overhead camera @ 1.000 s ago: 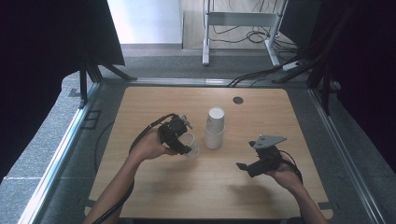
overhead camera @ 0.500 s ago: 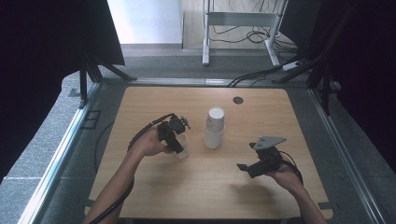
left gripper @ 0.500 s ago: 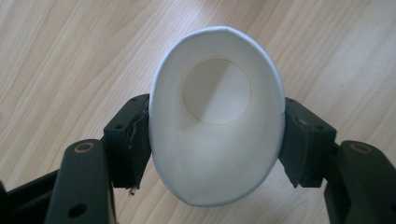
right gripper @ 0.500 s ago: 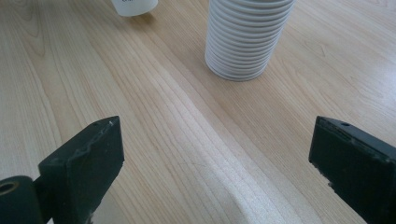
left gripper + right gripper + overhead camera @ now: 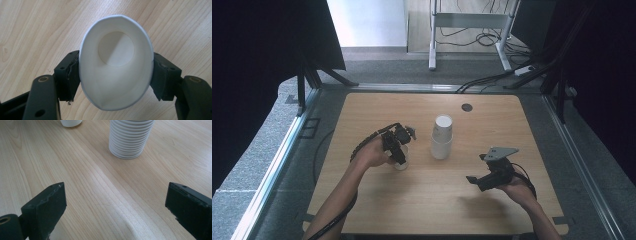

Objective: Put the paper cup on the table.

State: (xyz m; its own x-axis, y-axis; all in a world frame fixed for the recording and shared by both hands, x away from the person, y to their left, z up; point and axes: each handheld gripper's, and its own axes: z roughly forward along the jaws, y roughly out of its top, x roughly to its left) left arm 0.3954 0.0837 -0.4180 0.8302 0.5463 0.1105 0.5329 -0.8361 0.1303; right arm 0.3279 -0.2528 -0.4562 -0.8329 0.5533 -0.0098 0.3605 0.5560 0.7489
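A single white paper cup (image 5: 116, 72) sits between the pads (image 5: 68, 75) of my left gripper (image 5: 116, 77), squeezed into an oval with its mouth facing the camera. The jaws have just been opening a little, and the pads still press on the cup's sides. In the high view the left gripper (image 5: 397, 152) holds the cup (image 5: 401, 164) low over the table, left of a stack of white cups (image 5: 442, 137). My right gripper (image 5: 476, 170) hovers open at the front right, its wide jaws (image 5: 116, 207) facing the stack (image 5: 130, 137) and the single cup (image 5: 71, 122).
The wooden table (image 5: 377, 210) has a small dark round disc (image 5: 467, 107) near its far edge. Metal rails and cables run along the floor around the table.
My left hand has carried the cup down and to the left, away from the stack. The right gripper has stayed where it was.
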